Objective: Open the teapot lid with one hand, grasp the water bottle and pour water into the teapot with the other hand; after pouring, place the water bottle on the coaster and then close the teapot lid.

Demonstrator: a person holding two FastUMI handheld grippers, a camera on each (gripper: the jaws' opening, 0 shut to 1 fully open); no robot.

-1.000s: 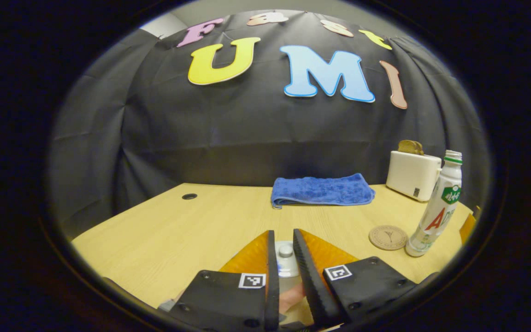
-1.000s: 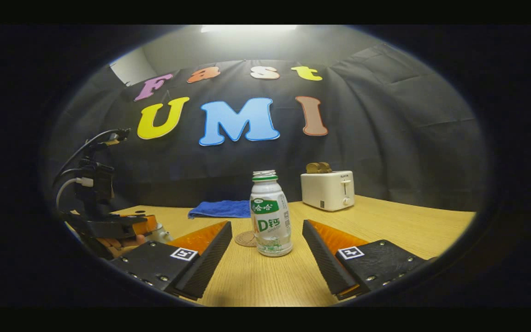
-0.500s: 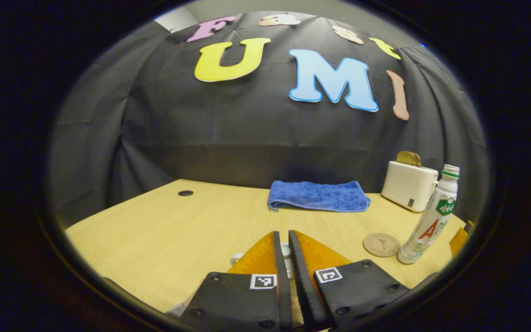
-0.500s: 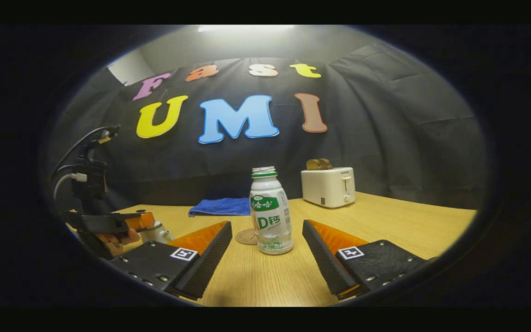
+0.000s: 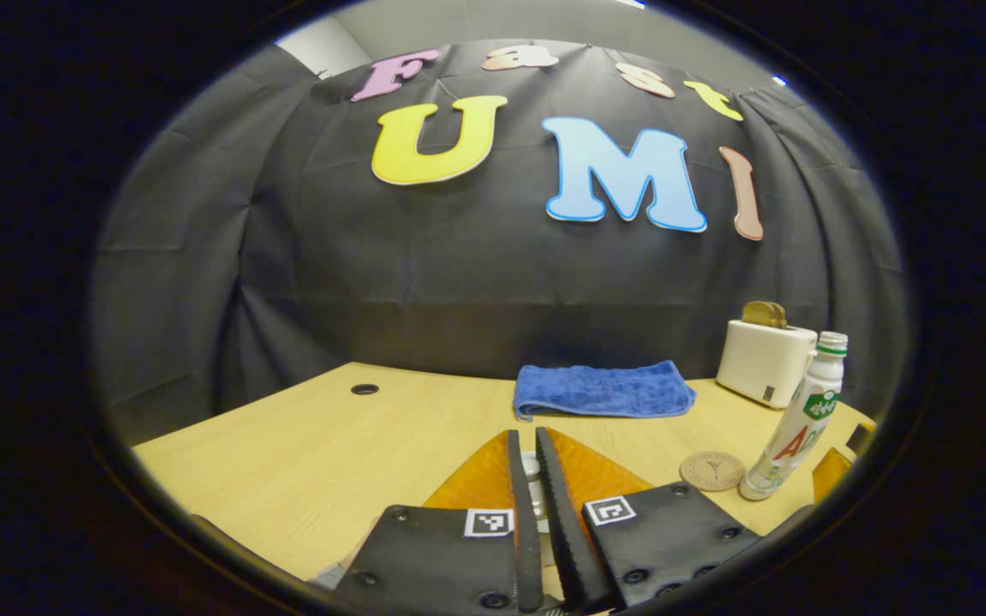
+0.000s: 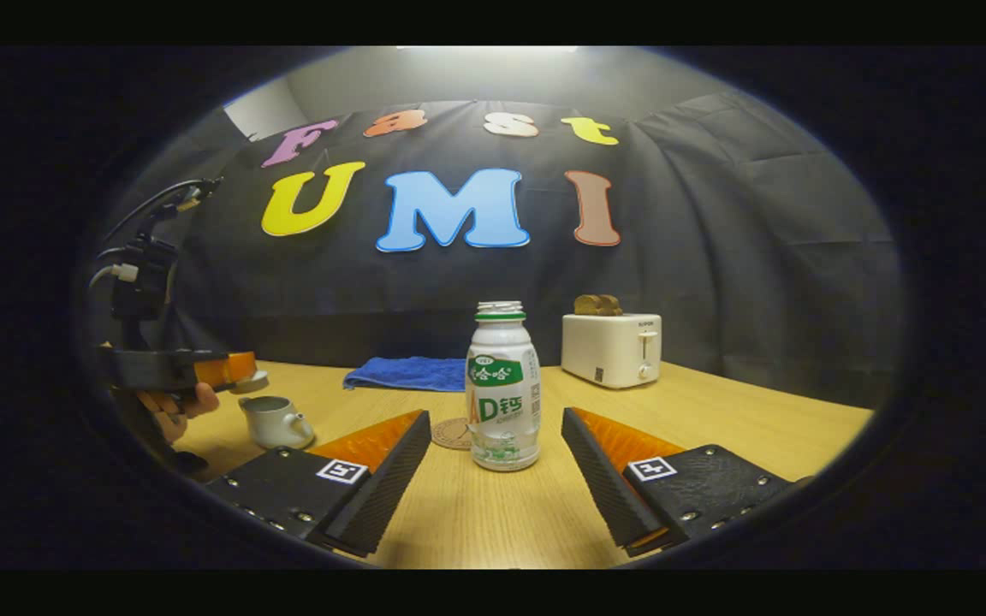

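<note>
Pale wood made up the worktop [image 6: 715,419], and on it the water bottle [image 6: 502,385] stood upright and uncapped, just in front of the round coaster [image 6: 452,434] and not on it. The right tool [image 6: 495,466] hung low before the bottle with its jaws spread wide, one finger off to each side, neither touching it.

Over on the left, a hand [image 6: 172,405] held the left tool [image 6: 232,370] level above the worktop. From the left gripper view, that left tool [image 5: 534,483] had its jaws drawn nearly together, clenched on the knob of the teapot lid [image 5: 531,470]. From the right gripper view the lid [image 6: 249,381] sat lifted clear, above and a little to the left of the white teapot [image 6: 275,421], which rested open on the worktop.

Farther back lay a folded blue towel [image 6: 407,374], and to its right a white toaster [image 6: 611,349] with a slice of bread [image 6: 597,305] poking out of its slot. From the left gripper view the bottle [image 5: 792,419] stood at the far right beside the coaster [image 5: 711,470].
</note>
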